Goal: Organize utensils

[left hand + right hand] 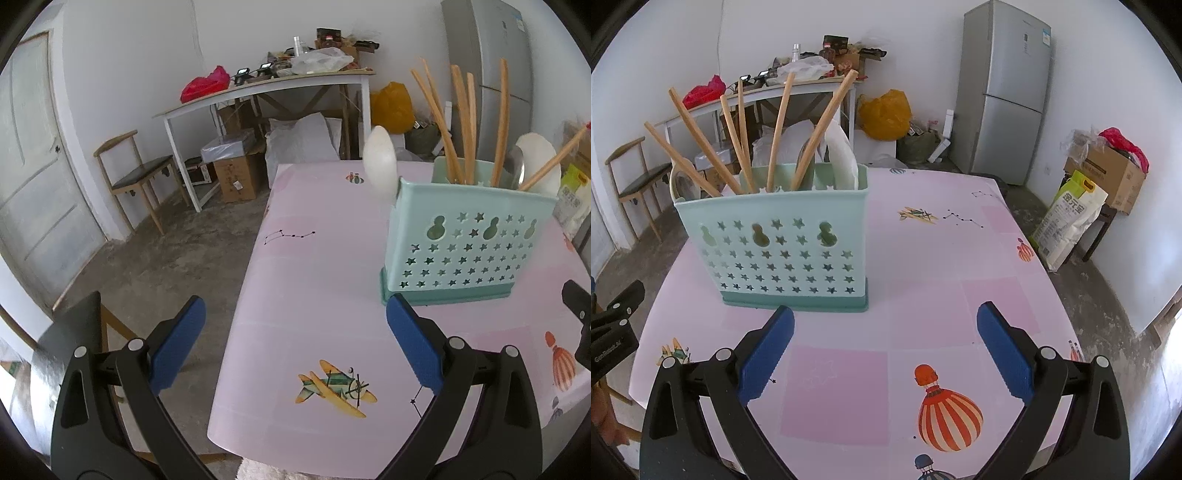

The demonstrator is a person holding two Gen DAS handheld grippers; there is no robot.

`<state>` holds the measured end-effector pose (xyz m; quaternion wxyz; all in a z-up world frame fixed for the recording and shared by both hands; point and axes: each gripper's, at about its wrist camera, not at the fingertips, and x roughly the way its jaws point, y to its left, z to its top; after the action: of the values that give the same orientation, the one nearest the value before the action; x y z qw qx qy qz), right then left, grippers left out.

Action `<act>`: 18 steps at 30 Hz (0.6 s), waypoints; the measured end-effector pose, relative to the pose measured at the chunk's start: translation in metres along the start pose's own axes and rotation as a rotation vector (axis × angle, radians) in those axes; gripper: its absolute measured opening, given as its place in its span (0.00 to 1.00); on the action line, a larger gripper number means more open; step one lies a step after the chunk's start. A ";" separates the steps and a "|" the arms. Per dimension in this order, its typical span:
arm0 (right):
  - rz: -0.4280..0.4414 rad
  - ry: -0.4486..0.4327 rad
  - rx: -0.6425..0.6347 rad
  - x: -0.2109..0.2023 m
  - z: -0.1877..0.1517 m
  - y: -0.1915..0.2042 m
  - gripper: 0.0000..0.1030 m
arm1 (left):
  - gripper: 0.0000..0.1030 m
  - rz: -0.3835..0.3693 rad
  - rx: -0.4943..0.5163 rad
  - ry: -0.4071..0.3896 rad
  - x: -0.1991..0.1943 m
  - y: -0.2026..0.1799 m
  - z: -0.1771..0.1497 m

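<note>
A: Starting with what we hold: our left gripper (295, 332) has its jaws spread as wide as they go, with nothing between them, only the pink table (314, 295) beneath. Our right gripper (886, 332) is just as wide and just as empty.

B: And beyond them?

A: Just ahead of both stands the mint utensil holder (775, 251), upright on the table and near the blue pads of each gripper, though we touch it nowhere. The wooden chopsticks (779, 129) lean out of its back compartments, and white spoons (844, 155) sit at either end.

B: So how far along are we?

A: We judge it nearly done, perhaps finished. We see no loose utensil on the bare table in either view; everything visible is already in the holder. What is left, if anything, lies outside what we can see.
</note>
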<state>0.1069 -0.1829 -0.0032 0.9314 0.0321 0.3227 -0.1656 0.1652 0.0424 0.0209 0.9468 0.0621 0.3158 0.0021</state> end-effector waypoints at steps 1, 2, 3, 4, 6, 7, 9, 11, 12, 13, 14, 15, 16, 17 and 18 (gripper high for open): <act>0.001 0.000 -0.003 0.000 0.000 0.001 0.94 | 0.92 -0.002 -0.009 0.004 0.000 0.002 0.000; 0.000 0.000 -0.006 -0.001 0.000 0.002 0.94 | 0.92 -0.005 -0.016 0.005 0.000 0.003 0.000; -0.001 -0.001 -0.009 -0.001 0.001 0.002 0.94 | 0.92 -0.004 -0.019 0.003 -0.001 0.004 -0.001; 0.000 -0.002 -0.012 -0.002 0.000 0.003 0.94 | 0.92 0.001 -0.017 0.001 -0.001 0.004 -0.001; 0.001 -0.003 -0.010 -0.003 0.000 0.004 0.94 | 0.92 -0.001 -0.010 -0.003 -0.002 0.004 -0.001; 0.002 -0.003 -0.010 -0.004 0.000 0.004 0.94 | 0.92 -0.005 -0.009 -0.002 -0.003 0.004 -0.001; 0.007 -0.004 -0.010 -0.005 0.000 0.005 0.94 | 0.92 -0.013 -0.013 0.002 -0.004 0.004 -0.002; 0.006 -0.006 -0.011 -0.006 0.000 0.005 0.94 | 0.92 -0.020 -0.018 0.003 -0.005 0.005 -0.002; 0.007 -0.008 -0.012 -0.007 0.001 0.005 0.94 | 0.92 -0.017 -0.020 0.004 -0.005 0.006 -0.002; 0.006 -0.010 -0.013 -0.007 0.001 0.005 0.94 | 0.92 -0.015 -0.022 0.005 -0.004 0.006 -0.002; 0.005 -0.011 -0.014 -0.008 0.001 0.005 0.94 | 0.92 -0.015 -0.023 0.006 -0.004 0.005 -0.002; 0.005 -0.011 -0.014 -0.008 0.001 0.005 0.94 | 0.92 -0.014 -0.024 0.009 -0.004 0.004 -0.003; 0.005 -0.012 -0.013 -0.008 0.001 0.004 0.94 | 0.92 -0.014 -0.026 0.011 -0.004 0.004 -0.002; 0.005 -0.011 -0.012 -0.008 0.001 0.004 0.94 | 0.92 -0.012 -0.028 0.013 -0.003 0.004 -0.002; 0.006 -0.010 -0.011 -0.008 0.002 0.004 0.94 | 0.92 -0.010 -0.029 0.013 -0.003 0.004 -0.003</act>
<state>0.1031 -0.1770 0.0028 0.9336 0.0271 0.3189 -0.1611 0.1614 0.0465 0.0212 0.9455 0.0467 0.3222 0.0021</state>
